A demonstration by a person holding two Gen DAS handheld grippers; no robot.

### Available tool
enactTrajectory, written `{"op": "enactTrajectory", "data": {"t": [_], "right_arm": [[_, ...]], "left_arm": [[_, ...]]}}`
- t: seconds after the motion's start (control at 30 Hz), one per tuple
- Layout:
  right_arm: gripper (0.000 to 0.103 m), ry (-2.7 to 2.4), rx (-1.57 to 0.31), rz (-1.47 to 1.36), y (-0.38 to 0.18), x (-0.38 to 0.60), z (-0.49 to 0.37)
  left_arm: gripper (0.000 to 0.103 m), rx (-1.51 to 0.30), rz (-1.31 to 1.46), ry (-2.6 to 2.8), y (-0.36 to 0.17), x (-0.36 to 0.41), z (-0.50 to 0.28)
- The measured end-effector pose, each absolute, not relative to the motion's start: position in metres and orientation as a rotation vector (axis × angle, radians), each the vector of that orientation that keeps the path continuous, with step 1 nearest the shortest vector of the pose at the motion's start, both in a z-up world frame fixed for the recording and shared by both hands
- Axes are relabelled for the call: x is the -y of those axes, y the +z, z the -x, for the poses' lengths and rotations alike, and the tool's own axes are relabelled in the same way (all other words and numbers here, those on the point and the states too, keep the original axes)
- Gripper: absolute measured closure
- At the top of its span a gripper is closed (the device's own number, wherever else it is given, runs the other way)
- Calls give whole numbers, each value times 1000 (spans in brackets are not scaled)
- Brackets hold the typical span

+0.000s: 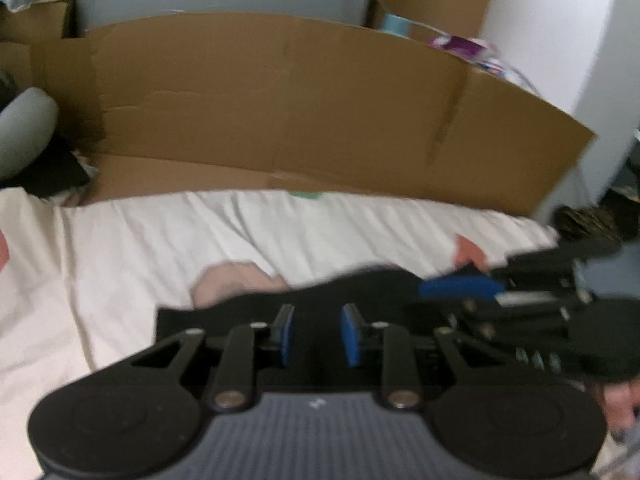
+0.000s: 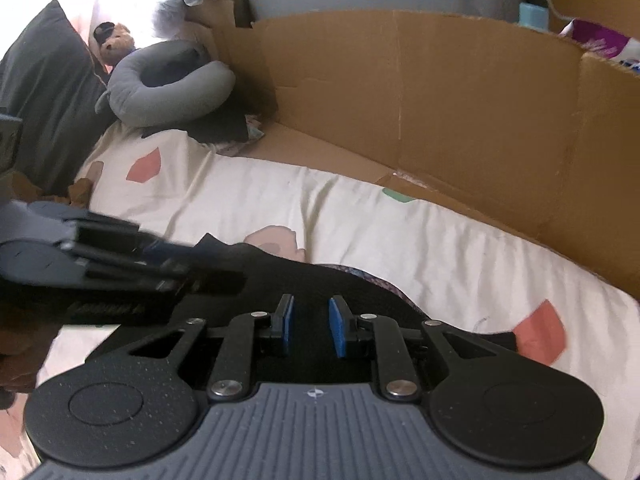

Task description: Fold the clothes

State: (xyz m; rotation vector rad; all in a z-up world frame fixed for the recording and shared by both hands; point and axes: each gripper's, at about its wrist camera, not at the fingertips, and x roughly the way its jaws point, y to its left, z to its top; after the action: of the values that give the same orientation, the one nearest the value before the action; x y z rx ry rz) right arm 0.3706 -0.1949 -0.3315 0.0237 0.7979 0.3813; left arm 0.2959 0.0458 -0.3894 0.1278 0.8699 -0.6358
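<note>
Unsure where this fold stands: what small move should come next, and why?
Probably lower both grippers and close on the black garment's near edge. The left gripper and right gripper hang over it side by side, jaws apart, seemingly with nothing pinched, and it lies rumpled on the sheet.

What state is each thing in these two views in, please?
Left gripper: jaws slightly apart, nothing pinched.
Right gripper: jaws slightly apart, nothing pinched.
Black garment: lying rumpled on the bed.
Bedsheet: wrinkled.
Cardboard: opened out, standing along the bed's far edge.
</note>
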Motion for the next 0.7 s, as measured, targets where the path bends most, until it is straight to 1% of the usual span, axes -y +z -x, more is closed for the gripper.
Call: {"op": "enactTrajectory", "data": {"t": [0.07,0.33,0.57,0.7], "right_arm": [[78,391,-800,-7,-332,196,-360],[78,422,-843,51,-352,197,-305],[77,415,-905,104,-375,204,-269],[78,409,-918,111,-380,215,-253]], "left_arm": [[72,-874,-153,-652,-393,-48,-281],[73,-914,-168,-713,-414,-68,-231],[73,-979,-235,-673,-442,-81,-216],[75,-968,-248,-657,-440,-92,-207]]}}
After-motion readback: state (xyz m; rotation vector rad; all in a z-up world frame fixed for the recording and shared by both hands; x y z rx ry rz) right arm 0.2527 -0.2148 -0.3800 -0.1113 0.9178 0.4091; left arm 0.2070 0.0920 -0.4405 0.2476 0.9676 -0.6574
